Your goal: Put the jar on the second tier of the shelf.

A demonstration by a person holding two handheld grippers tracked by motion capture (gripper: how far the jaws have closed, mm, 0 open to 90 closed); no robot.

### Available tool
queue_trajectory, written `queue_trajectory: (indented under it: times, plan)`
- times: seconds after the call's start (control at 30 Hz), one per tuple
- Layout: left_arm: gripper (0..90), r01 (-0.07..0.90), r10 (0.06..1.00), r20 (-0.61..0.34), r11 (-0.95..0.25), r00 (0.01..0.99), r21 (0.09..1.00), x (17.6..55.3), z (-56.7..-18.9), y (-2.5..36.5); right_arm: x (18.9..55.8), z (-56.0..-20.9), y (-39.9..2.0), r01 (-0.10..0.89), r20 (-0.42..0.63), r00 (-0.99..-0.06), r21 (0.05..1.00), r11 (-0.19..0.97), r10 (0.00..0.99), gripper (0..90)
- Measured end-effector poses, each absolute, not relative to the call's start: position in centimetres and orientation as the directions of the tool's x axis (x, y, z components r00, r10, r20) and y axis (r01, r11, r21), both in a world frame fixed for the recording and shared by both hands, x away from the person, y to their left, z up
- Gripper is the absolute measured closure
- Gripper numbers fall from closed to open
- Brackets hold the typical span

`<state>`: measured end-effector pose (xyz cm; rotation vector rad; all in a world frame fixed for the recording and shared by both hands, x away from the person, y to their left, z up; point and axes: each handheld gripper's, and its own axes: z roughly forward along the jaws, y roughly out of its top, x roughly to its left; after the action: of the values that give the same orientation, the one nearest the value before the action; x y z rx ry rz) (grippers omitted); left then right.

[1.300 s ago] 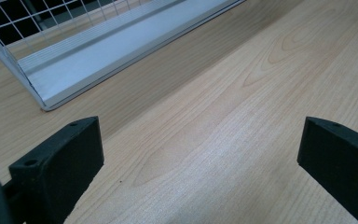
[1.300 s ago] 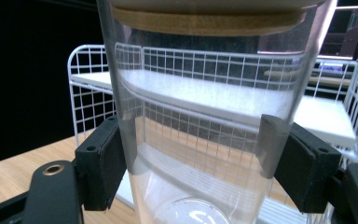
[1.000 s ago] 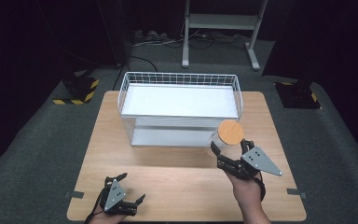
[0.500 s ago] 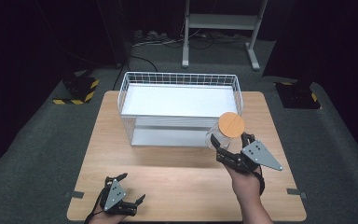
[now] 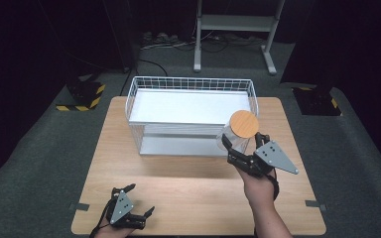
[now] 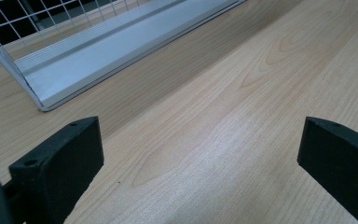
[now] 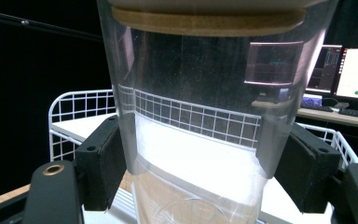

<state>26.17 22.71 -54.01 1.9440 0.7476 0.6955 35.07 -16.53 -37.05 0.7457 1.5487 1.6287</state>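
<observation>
Dark carpeted floor surrounds a light wooden tabletop (image 5: 178, 198) in the high view. A clear cylindrical glass jar with a round cork lid (image 5: 242, 126) is held upright in the right gripper (image 5: 245, 151), whose jaws are closed on its lower wall. Just beyond and to the left of that gripper stands a white wire basket with a flat white shelf (image 5: 188, 106); the jar's long axis is vertical and the jar is seen just past the basket's near right corner. The left gripper (image 5: 129, 208) rests low at the near left edge, well apart from the jar, so the right hand is judged the nearer one for placing.

From the left gripper view, wide-open, empty jaws are seen, with the basket's corner (image 6: 42, 100) ahead and to the left.

From the right gripper view, both pads (image 7: 105, 163) are pressed against the jar (image 7: 200, 116), and the basket rim (image 7: 72, 102) is seen behind it.
</observation>
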Motion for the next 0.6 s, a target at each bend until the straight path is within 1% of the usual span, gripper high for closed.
queue_trajectory:
  times: [0.6]
  plan:
    - [0.6,0.220,0.734,0.166,-0.399,0.659,0.890,26.2,-54.0,22.7,36.5,-35.7,-15.5,-0.147,-0.084,-0.532,0.989,0.006,0.843,25.6]
